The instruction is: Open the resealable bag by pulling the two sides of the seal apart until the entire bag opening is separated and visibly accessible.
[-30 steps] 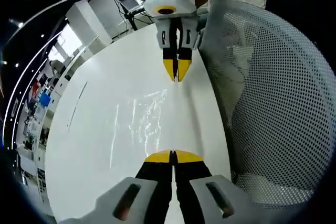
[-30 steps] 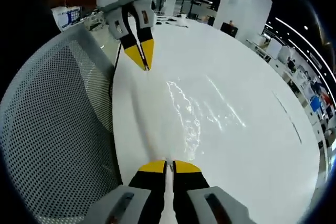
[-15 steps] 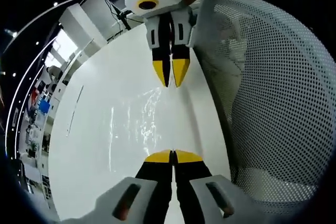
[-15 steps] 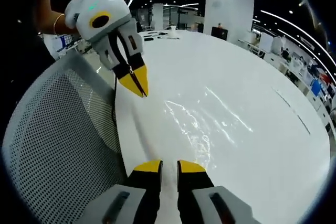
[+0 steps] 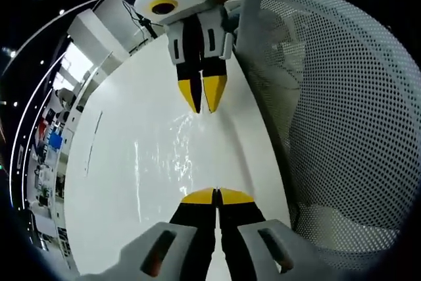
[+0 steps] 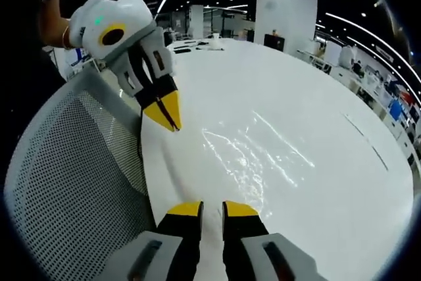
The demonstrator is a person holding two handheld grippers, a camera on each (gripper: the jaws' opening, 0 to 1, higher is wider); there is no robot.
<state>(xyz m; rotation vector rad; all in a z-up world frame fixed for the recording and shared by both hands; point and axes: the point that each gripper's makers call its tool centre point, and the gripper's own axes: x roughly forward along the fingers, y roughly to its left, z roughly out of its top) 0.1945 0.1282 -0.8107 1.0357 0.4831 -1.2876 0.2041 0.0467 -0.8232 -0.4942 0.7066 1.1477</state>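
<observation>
A clear resealable bag (image 5: 172, 153) lies flat on the white table (image 5: 112, 189), visible mostly by its glints. My left gripper (image 5: 216, 195) is shut just right of the bag's near end; I see nothing between its yellow tips. The right gripper (image 5: 202, 104) faces it from the far end of the bag, jaws slightly apart. In the right gripper view my right gripper (image 6: 212, 208) stands open over the table (image 6: 316, 97), close to the bag (image 6: 253, 162). The left gripper (image 6: 168, 116) hangs shut to the bag's upper left.
A grey mesh chair back (image 5: 329, 97) rises right along the table's edge, beside both grippers; it is the same chair back (image 6: 72, 176) on the left in the right gripper view. A hand (image 6: 56, 21) holds the left gripper. Office desks and pillars stand far behind.
My right gripper's jaws went from nearly shut to open. The two grippers have drawn closer together. The left gripper stays shut.
</observation>
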